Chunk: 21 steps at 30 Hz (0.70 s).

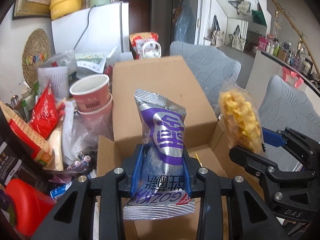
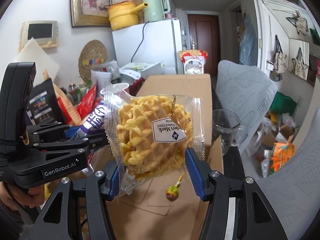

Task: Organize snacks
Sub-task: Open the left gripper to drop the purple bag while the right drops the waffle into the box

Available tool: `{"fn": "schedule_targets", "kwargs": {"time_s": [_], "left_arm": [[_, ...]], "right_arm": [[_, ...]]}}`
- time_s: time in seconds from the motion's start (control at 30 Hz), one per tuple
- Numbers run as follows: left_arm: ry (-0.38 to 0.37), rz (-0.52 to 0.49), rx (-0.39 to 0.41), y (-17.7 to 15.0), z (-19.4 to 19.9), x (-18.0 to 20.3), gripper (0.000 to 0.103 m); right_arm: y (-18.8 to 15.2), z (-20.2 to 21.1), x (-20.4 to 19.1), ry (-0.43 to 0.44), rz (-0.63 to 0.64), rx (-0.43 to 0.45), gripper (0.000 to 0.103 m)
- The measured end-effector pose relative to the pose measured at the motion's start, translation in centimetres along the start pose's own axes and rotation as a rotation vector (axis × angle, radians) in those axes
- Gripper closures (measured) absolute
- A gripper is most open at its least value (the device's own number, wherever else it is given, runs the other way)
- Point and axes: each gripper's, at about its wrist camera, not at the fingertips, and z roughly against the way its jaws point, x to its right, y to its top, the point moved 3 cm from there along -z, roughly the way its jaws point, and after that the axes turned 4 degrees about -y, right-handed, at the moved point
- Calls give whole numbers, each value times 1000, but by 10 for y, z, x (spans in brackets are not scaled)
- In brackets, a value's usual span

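My left gripper (image 1: 162, 170) is shut on a silver and purple snack packet (image 1: 163, 132), held upright over the open cardboard box (image 1: 158, 92). My right gripper (image 2: 155, 170) is shut on a clear bag of yellow crisps (image 2: 152, 132), also above the box. In the left wrist view the right gripper (image 1: 250, 150) shows at the right with the crisps bag (image 1: 240, 120). From the right wrist camera, the left gripper (image 2: 96, 138) and its purple packet (image 2: 96, 120) appear at the left. A lollipop (image 2: 173, 190) lies on the box floor.
Stacked red paper cups (image 1: 92, 98) and a heap of red snack bags (image 1: 44, 116) crowd the box's left side. A glass mug (image 2: 226, 128) stands by the box's right wall. Grey leaf-patterned chairs (image 1: 208, 68) sit behind and right. A white fridge (image 1: 92, 32) is at the back.
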Motion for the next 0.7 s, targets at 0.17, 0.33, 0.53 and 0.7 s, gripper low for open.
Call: {"fn": "schedule_targets", "kwargs": {"time_s": [0.17, 0.33, 0.53, 0.7], "left_arm": [[10, -5, -58, -6, -16, 2, 69], [22, -16, -108, -14, -29, 5, 69], [37, 0, -160, -24, -42, 4, 69], [56, 17, -208, -32, -52, 3, 68]], "right_arm": [[-4, -17, 2, -5, -5, -56, 46], [-12, -33, 5, -26, -9, -113, 45], [-22, -47, 6, -56, 5, -182, 44], [-30, -52, 7, -102, 24, -208, 42]]}}
